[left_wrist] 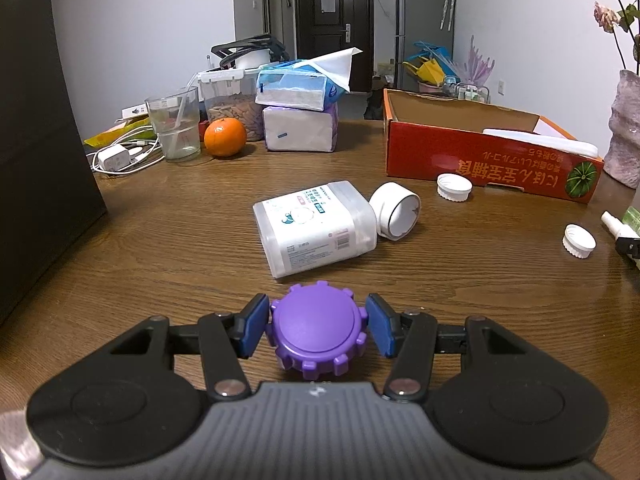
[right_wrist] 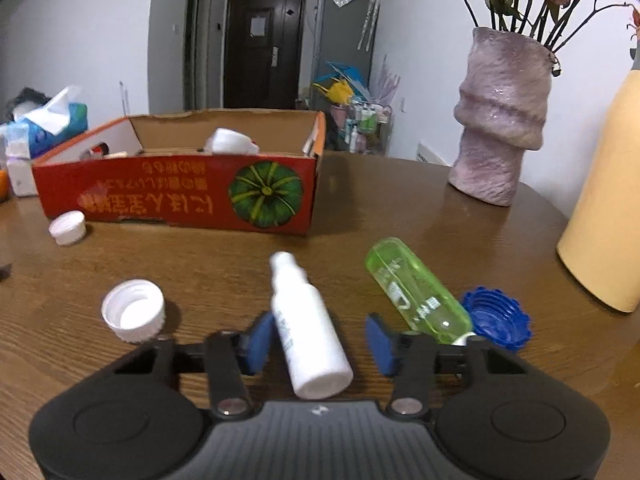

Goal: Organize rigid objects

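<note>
Left tool (left_wrist: 317,330): I have its blue pads closed against the 2 sides of a purple ridged cap (left_wrist: 318,330), gripping it just above the surface (left_wrist: 160,240).

Right tool (right_wrist: 319,340): jaws partly open around a white spray bottle (right_wrist: 306,328) lying on the surface; the left pad touches the bottle, the right pad stands clear of it, so I hold nothing there yet.

Beside the right tool: a green transparent bottle (right_wrist: 416,292) on its side, its end touching a blue ridged cap (right_wrist: 500,318); a white cap (right_wrist: 134,314), open side up, to the left.

Red cardboard box (right_wrist: 180,196): open top, at the far middle of the surface; it holds a white rounded item (right_wrist: 230,142), and I cannot tell what else.

Further white cap (right_wrist: 68,227): just in front of the box.

White rectangular bottle (left_wrist: 316,228): on its side mid-surface, its lid (left_wrist: 396,210) loose beside the neck.
</note>
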Available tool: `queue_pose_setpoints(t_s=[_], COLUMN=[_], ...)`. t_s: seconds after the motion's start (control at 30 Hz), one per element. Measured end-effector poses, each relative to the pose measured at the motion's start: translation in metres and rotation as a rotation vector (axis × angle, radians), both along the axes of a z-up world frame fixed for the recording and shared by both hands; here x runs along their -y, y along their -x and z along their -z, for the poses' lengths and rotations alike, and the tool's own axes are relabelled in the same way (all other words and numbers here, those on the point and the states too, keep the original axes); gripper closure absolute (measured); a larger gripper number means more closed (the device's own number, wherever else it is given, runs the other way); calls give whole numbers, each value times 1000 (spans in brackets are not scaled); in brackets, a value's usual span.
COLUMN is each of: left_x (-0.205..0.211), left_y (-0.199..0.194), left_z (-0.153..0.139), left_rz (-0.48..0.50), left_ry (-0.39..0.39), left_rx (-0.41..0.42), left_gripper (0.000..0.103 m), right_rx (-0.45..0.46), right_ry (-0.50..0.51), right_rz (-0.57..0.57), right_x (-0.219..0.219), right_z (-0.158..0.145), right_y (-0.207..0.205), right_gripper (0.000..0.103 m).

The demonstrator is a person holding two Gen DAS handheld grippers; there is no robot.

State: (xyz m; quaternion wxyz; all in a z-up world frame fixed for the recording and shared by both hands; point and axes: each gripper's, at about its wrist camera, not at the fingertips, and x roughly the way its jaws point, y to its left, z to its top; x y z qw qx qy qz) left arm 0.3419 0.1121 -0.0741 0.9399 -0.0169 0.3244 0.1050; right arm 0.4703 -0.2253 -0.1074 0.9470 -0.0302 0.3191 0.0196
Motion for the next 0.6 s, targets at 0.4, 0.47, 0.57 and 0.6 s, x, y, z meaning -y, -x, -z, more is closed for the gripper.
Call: queue_pose_setpoints(t_s=[0.4,0.47,0.57,0.6], left_x=[1,1,1,1], left_y=[0,0,0,1], left_z=[0,0,-2,-2], left_rz=[0,-1,-8,-8], left_ry=[-8,-2,4,8], left_rx=[6,6,12,15], left_gripper=[48,48,48,48], right_rx=[22,29,44,52], right_ry=[3,1,2,1], right_rz=[17,17,13,13], right_x=[-1,-1,-3,-4], right_z=[-3,-3,-5,-6], right_y=[7,9,14,15], right_gripper=[76,76,76,76])
